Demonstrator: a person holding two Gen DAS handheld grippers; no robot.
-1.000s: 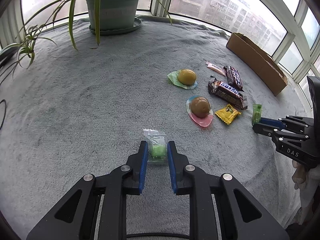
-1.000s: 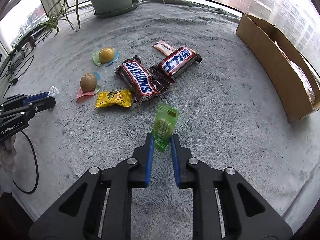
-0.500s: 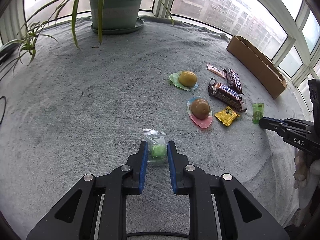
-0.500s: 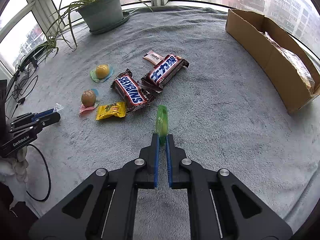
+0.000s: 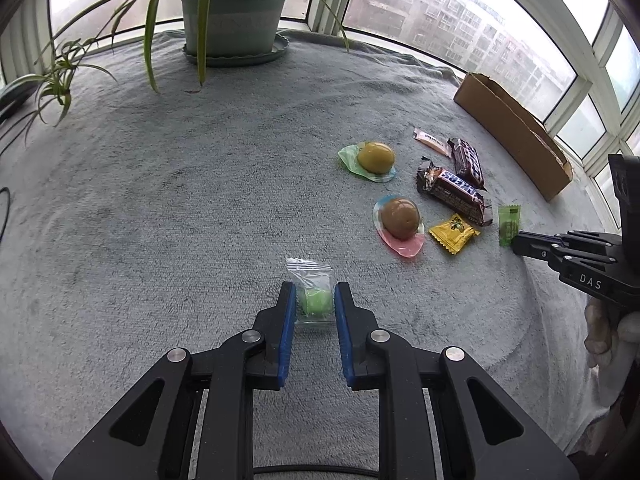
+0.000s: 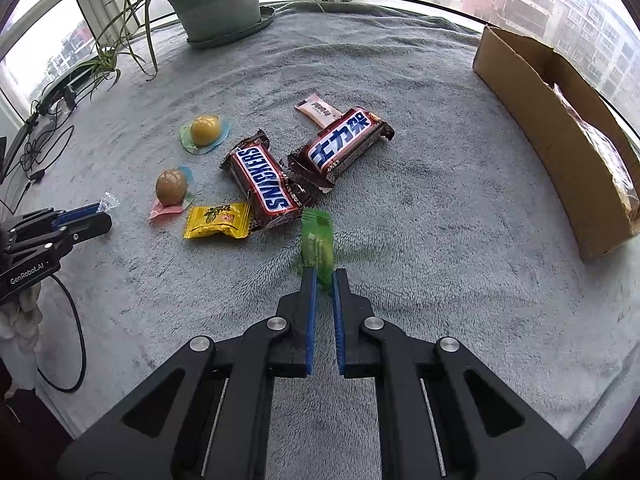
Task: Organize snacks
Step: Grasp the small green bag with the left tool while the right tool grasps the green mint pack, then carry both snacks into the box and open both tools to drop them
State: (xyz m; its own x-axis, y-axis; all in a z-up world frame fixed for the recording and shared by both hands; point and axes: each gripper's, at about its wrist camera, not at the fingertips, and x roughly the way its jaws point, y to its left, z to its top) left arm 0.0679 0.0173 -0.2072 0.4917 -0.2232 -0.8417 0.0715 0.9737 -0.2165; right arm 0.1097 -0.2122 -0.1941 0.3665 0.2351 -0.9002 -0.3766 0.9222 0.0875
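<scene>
Beside window, cardboard box (image 6: 560, 136), wrapped packet (image 6: 608, 156) inside

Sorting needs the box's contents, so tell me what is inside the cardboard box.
The open brown cardboard box holds a clear plastic-wrapped brownish packet against its far wall. The near wall hides the floor and anything else inside.

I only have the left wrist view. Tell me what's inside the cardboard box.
Observer: The cardboard box is open on top, and a clear-wrapped pack lies inside it.
Operator: Now confirm the right grip.
Observer: The right gripper has its jaws shut on the lower end of the green packet, which sticks out ahead of them.
</scene>
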